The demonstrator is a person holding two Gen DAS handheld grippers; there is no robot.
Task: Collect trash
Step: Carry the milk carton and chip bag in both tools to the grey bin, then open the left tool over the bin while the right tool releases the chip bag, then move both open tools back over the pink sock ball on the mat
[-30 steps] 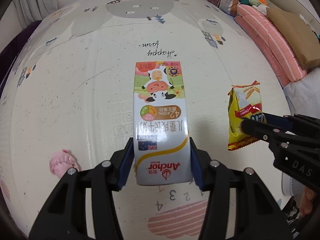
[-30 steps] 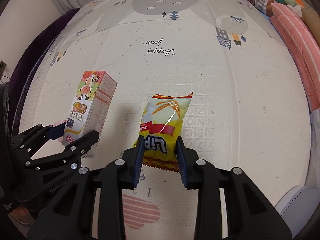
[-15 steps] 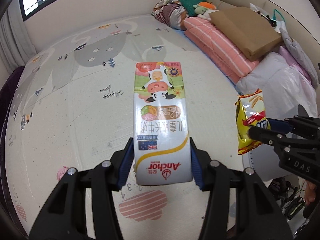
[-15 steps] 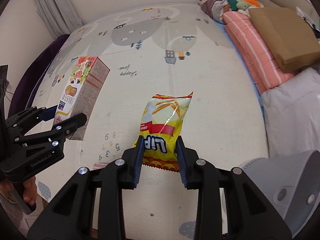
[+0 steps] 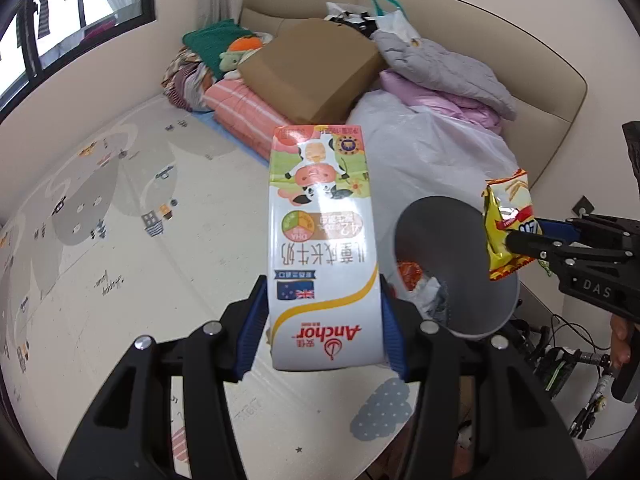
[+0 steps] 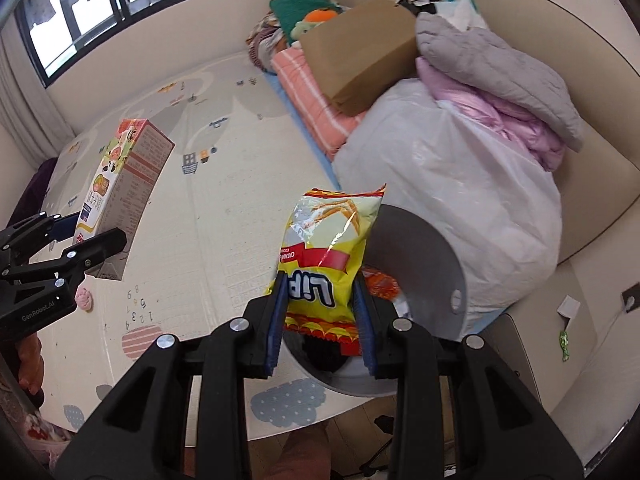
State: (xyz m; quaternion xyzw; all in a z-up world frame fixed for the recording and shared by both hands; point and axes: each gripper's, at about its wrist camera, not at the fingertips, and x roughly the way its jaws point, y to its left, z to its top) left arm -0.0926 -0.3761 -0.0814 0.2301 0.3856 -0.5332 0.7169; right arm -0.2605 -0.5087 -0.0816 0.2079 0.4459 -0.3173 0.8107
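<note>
A white Anchor milk carton [image 5: 320,248] with a cartoon cow is clamped at its base by my left gripper [image 5: 322,320], held up in the air above the play mat. The same carton [image 6: 120,184] shows at the left of the right wrist view. My right gripper [image 6: 320,312] is shut on the bottom of a yellow snack bag [image 6: 328,248], seen again as the bag [image 5: 506,224] at the right of the left wrist view. A grey round trash bin [image 6: 420,264] with wrappers inside stands just beyond the bag; the bin [image 5: 452,264] is right of the carton.
A large white plastic bag [image 6: 472,192] sits behind the bin, with folded pink and grey quilts [image 6: 500,76], a brown paper bag [image 6: 360,52] and a striped pink mattress [image 6: 316,108] along the wall. A pink sock [image 6: 84,298] lies on the patterned play mat [image 6: 224,184]. Cables [image 5: 560,352] lie at the right.
Both grippers have lifted and swung right with the carton and the snack bag still held. The view went from bare mat to the grey bin and the bedding pile.
</note>
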